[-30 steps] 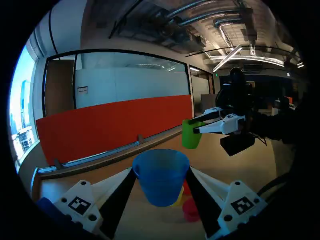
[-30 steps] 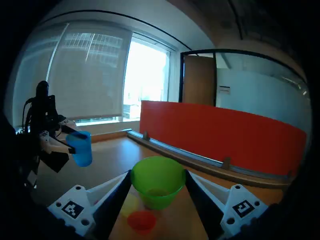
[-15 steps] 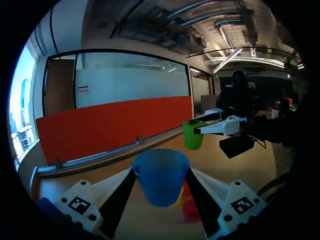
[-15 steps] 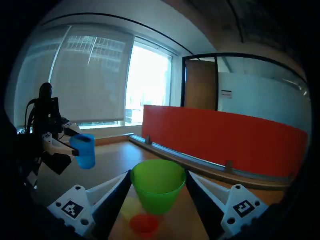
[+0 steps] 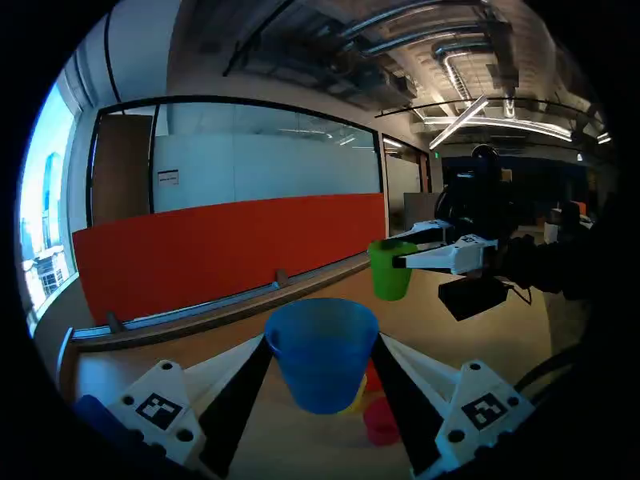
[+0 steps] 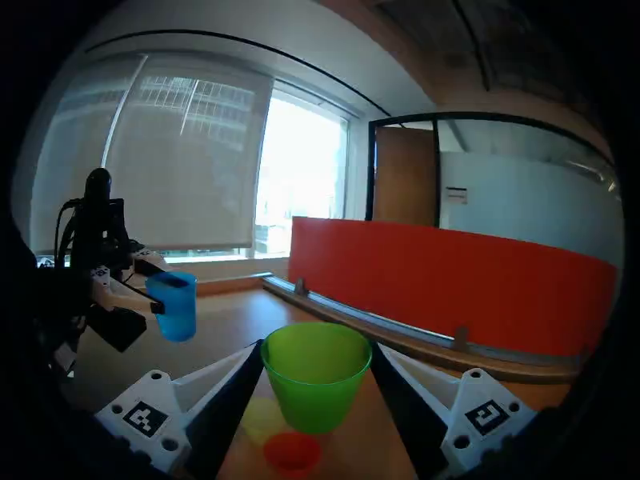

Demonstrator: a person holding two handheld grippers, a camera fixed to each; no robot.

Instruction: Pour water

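In the left gripper view, my left gripper point(image 5: 322, 362) is shut on a blue cup point(image 5: 322, 356), held upright above the wooden table point(image 5: 496, 344). Farther off at the right, the right gripper point(image 5: 400, 254) holds a green cup point(image 5: 390, 270). In the right gripper view, my right gripper point(image 6: 317, 370) is shut on the green cup point(image 6: 316, 374), upright. At the left of that view the left gripper point(image 6: 160, 290) carries the blue cup point(image 6: 175, 306). Both cups are lifted off the table and apart from each other.
A red cup point(image 6: 291, 452) and a yellow cup point(image 6: 260, 418) sit on the table below the held cups; the red cup point(image 5: 381, 419) also lies under the blue one. An orange partition point(image 5: 224, 248) with a rail runs along the table's far edge. Windows stand beyond.
Both grippers have risen slightly with their cups. The two cups have drawn a little closer, each still upright.
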